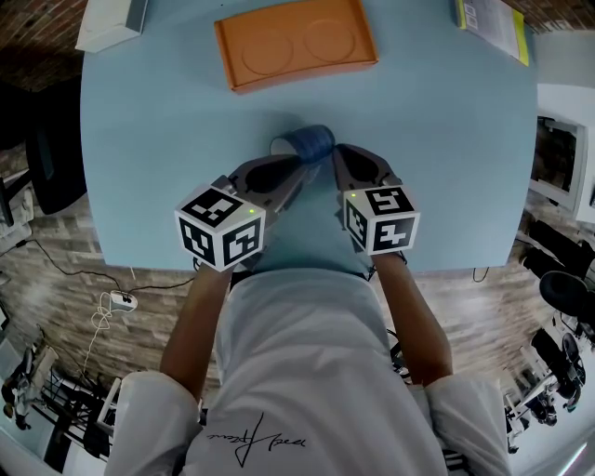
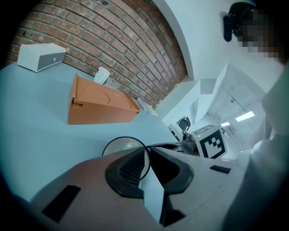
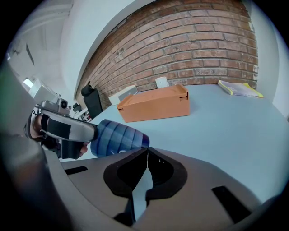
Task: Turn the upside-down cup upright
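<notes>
- Table: light blue. Its near edge runs under both marker cubes in the head view, and both grippers reach in over it.
- Far side: the orange tray sits against the far edge at centre, the white box at the far-left corner and the yellow book at the far-right corner.
- Free room: there is bare tabletop left and right of the grippers, out to both side edges. A bare strip also separates the cup from the tray, and nothing on the table is near the cup.
- Cup: blue and striped, tipped on its side around mid-table, neither upside down nor upright. The white inside of the mouth faces the person's left and the base end points right. I can't tell whether it touches the table.
- Left gripper: clamped on the cup wall at the rim. The rim line runs down between the two jaws, one jaw lies across the cup's white interior, and the other is outside.
- Right gripper: jaws closed tip to tip with nothing between them. The tips sit just beside the cup's base end; contact is unclear.
- Spacing: the two grippers are close together and converge on the cup from the near side, left on the mouth end and right on the base end.
</notes>
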`<state>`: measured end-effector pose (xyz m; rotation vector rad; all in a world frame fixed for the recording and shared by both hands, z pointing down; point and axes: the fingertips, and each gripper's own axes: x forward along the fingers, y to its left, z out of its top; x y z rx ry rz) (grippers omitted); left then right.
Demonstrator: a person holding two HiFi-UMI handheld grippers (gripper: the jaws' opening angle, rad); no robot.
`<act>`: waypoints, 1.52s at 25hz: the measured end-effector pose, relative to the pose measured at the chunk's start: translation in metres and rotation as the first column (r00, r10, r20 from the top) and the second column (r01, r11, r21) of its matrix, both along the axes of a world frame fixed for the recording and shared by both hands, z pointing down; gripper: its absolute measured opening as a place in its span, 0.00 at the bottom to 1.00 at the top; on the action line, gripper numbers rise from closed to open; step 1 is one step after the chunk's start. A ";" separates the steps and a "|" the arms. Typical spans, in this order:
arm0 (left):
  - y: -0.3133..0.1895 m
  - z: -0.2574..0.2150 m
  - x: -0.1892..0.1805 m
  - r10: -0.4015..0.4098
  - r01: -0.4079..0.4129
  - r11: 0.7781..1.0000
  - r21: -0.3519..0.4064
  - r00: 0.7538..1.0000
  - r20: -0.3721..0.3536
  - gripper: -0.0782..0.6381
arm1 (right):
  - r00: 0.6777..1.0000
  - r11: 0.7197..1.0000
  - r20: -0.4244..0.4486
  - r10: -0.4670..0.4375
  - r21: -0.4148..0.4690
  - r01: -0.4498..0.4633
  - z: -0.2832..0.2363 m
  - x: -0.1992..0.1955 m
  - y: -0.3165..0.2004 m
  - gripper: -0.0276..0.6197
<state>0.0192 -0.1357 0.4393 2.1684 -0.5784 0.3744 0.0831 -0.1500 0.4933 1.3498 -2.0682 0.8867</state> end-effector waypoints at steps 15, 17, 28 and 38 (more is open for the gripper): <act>-0.010 -0.005 0.010 0.004 -0.004 1.000 0.003 1.000 -0.022 0.17 | 1.000 1.000 0.021 0.017 -0.012 -0.017 0.002 0.004 -0.002 0.08; -0.011 -0.005 0.011 0.003 -0.003 1.000 0.004 1.000 -0.024 0.17 | 1.000 1.000 0.022 0.015 -0.012 -0.015 0.002 0.005 -0.001 0.08; -0.011 -0.005 0.017 0.017 -0.018 1.000 -0.003 0.999 -0.035 0.17 | 0.999 1.000 0.032 0.020 -0.025 -0.020 0.006 0.007 -0.001 0.08; -0.013 -0.007 0.028 0.044 -0.044 0.999 0.001 0.998 -0.045 0.17 | 0.999 0.999 0.033 0.036 -0.029 -0.035 0.008 0.012 -0.001 0.08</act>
